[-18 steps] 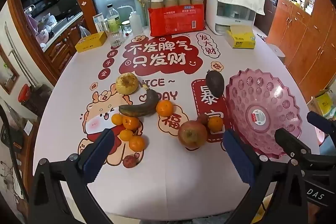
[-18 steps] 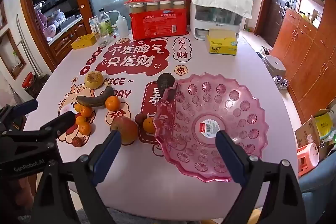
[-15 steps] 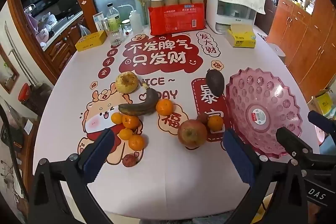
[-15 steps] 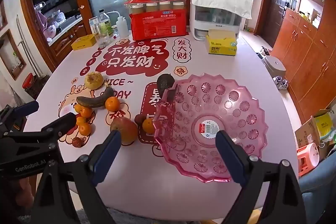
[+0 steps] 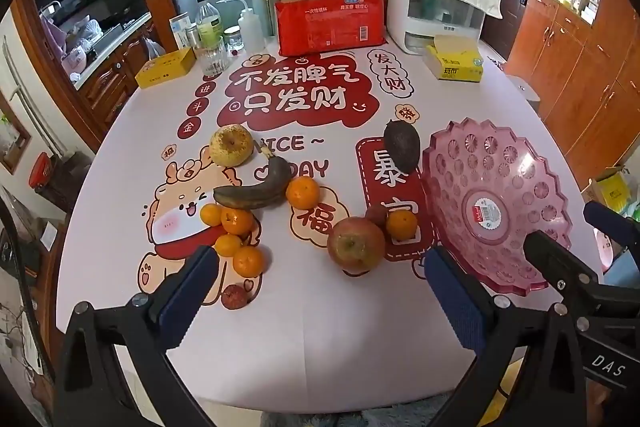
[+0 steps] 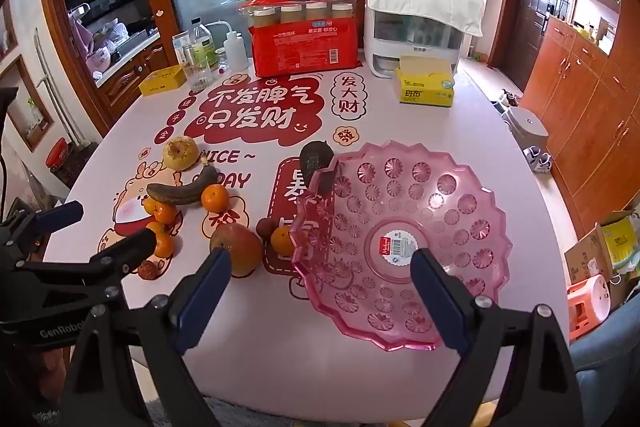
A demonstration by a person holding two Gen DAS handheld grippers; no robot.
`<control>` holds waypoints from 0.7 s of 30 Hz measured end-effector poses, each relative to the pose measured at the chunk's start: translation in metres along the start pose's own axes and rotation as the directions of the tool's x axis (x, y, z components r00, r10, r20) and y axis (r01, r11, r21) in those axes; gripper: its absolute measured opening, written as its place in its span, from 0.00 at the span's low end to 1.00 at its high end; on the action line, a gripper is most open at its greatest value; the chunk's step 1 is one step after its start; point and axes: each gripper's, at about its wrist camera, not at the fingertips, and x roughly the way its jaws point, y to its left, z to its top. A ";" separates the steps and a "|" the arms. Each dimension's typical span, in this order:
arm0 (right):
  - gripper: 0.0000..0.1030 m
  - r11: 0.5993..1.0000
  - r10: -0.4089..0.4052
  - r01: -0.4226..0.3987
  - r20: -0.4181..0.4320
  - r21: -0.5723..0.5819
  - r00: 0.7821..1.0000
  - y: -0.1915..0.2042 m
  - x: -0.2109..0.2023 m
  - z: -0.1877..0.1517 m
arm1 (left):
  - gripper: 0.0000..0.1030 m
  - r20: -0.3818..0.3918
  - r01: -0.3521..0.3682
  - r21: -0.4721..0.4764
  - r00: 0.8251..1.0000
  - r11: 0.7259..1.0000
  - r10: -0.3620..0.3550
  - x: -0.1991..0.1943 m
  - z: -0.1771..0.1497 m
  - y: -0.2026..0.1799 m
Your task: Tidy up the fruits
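Fruit lies loose on the printed tablecloth: a red apple [image 5: 356, 242], a blackened banana [image 5: 256, 191], a yellow pear [image 5: 231, 145], a dark avocado [image 5: 402, 146], several tangerines [image 5: 237, 221] and two small lychees [image 5: 234, 296]. An empty pink plastic bowl [image 6: 404, 239] stands to their right. My left gripper [image 5: 324, 291] hovers open above the near table edge, in front of the apple. My right gripper [image 6: 320, 291] is open over the bowl's near rim. Neither holds anything.
At the back stand a red pack of cups [image 5: 332, 23], a white dispenser under a cloth [image 5: 440, 3], a yellow tissue box [image 5: 454, 61], bottles and a glass [image 5: 210, 31], and another yellow box [image 5: 165, 67]. Wooden cabinets [image 6: 580, 99] line the right.
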 end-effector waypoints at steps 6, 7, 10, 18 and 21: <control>0.89 1.000 0.006 -0.006 0.014 -0.004 1.000 0.007 -0.002 -0.003 | 0.99 0.003 0.006 -0.005 1.000 1.000 -0.006 -0.001 -0.003 -0.002; 0.89 1.000 0.007 -0.007 0.017 -0.005 1.000 0.008 -0.004 -0.003 | 0.99 0.003 0.006 -0.006 1.000 1.000 -0.006 -0.001 -0.003 -0.002; 0.89 1.000 0.022 -0.022 0.018 -0.012 1.000 0.000 -0.004 0.001 | 0.99 0.001 0.003 -0.004 1.000 1.000 -0.003 -0.001 -0.002 -0.002; 0.89 0.999 0.031 -0.030 0.017 -0.020 0.999 0.000 -0.005 0.000 | 0.99 0.001 0.004 -0.006 1.000 1.000 -0.004 -0.002 -0.004 -0.001; 0.89 0.999 0.033 -0.033 0.014 -0.021 0.999 -0.001 -0.004 -0.001 | 0.99 0.000 0.005 -0.006 1.000 1.000 -0.005 -0.002 -0.004 -0.001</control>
